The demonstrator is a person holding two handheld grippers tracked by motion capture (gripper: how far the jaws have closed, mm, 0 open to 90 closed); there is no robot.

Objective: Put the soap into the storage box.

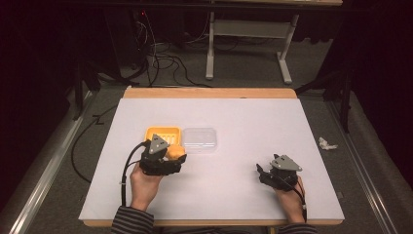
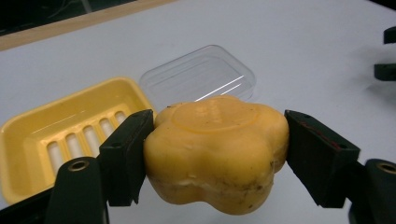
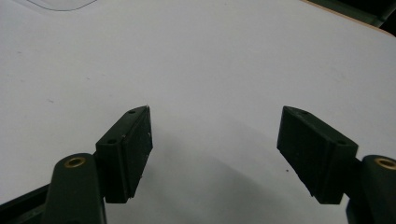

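Left tool (image 2: pixel 215 161) clamped on flower-shaped yellow soap (image 2: pixel 215 158), near yellow dish (image 2: pixel 28 135), clear lid (image 2: pixel 196 77); right tool (image 3: pixel 215 156) wide open, empty, over white surface (image 3: pixel 210 60)

Yellow tray (image 2: pixel 42 140): its left and lower edges are cut off in the left gripper view, and part sits behind the left hand-held gripper (image 2: pixel 215 154).
Soap (image 2: pixel 215 151): its underside is hidden.
Clear lid (image 3: pixel 60 3): cropped at the top edge.

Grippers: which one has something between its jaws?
The left gripper, by the yellow soap dish: a yellow flower-shaped soap sits between its jaws. The right gripper has only bare table between its jaws.
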